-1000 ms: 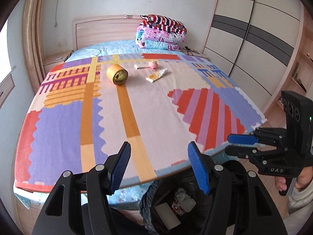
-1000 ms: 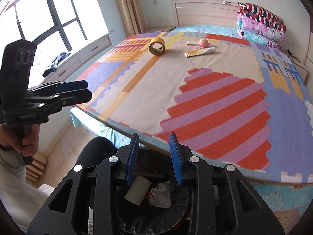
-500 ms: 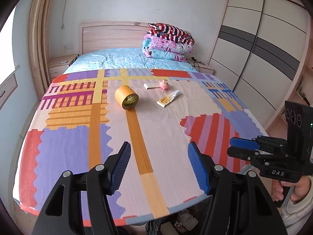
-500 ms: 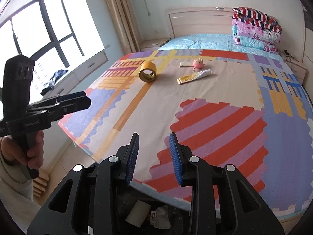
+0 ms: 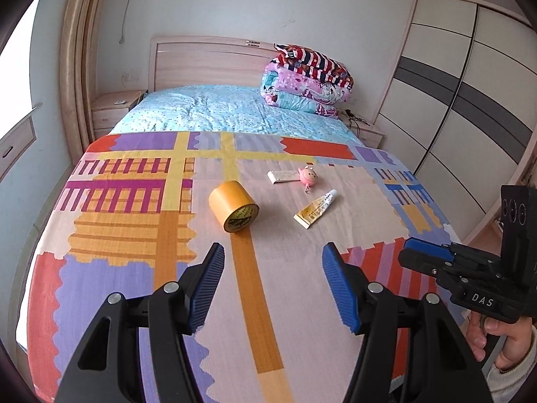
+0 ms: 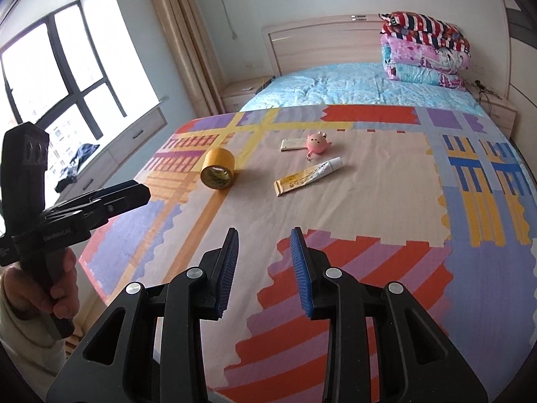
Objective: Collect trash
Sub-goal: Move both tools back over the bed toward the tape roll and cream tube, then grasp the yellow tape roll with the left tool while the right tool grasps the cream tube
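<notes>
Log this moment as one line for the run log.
left gripper: open, empty | right gripper: open, empty | on bed: tape roll, tube, pink toy | none picked up yet

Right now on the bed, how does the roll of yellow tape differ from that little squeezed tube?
The tape roll is a fat hollow ring lying on its side, its open core facing the cameras; the tube is long, thin and lies flat. The tape roll is plain yellow-brown; the tube is yellow at its flat end and white at its capped end. The tape roll lies left of the tube. Both rest untouched on the patterned bedspread.
</notes>
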